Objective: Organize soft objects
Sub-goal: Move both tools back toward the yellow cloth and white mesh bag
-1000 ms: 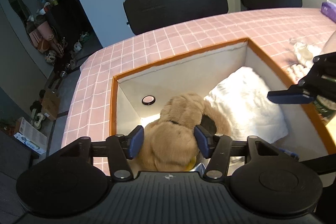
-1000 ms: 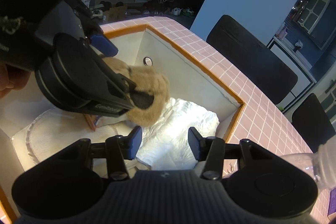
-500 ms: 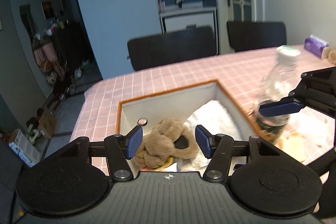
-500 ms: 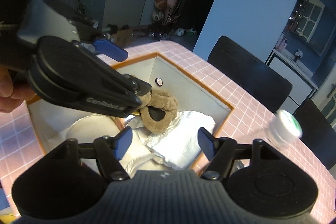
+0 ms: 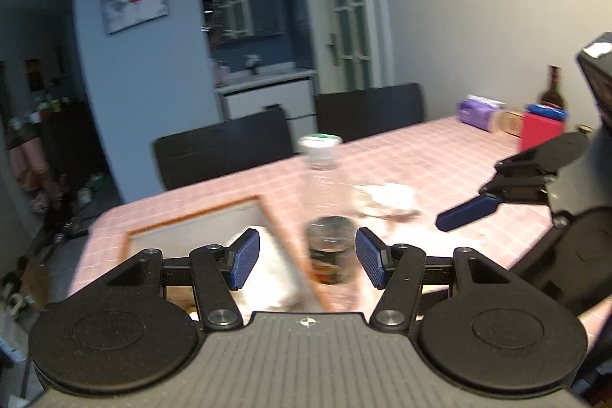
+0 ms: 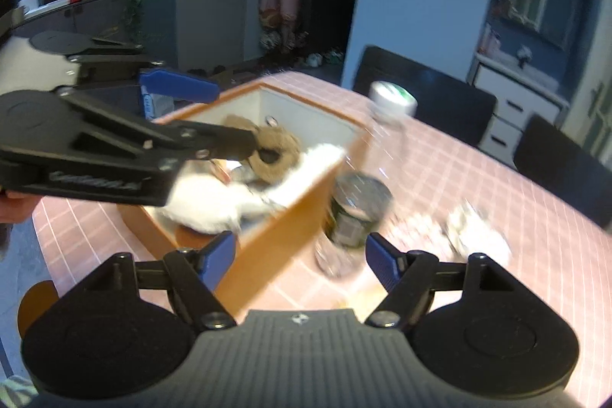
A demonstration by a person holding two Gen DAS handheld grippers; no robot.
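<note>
An orange-rimmed box (image 6: 290, 217) stands on the pink tiled table (image 6: 478, 178). A brown plush toy (image 6: 277, 148) and a white soft cloth (image 6: 214, 201) lie inside it. The box rim (image 5: 199, 217) and white cloth (image 5: 267, 270) also show in the left wrist view. My left gripper (image 5: 308, 259) is open and empty, raised above the table. My right gripper (image 6: 302, 260) is open and empty, above the box's near corner. A crumpled white item (image 5: 386, 197) lies on the table right of the box; it also shows in the right wrist view (image 6: 478, 228).
A clear plastic bottle (image 5: 325, 213) with a white cap stands just right of the box (image 6: 363, 201). Black chairs (image 5: 225, 148) line the far table edge. A purple pack (image 5: 478, 109), a red box (image 5: 541, 132) and a dark bottle (image 5: 552, 94) stand at the far right.
Both grippers have lifted up and away from the box. The plush toy stays in the box. The views now look over the table and bottle.
</note>
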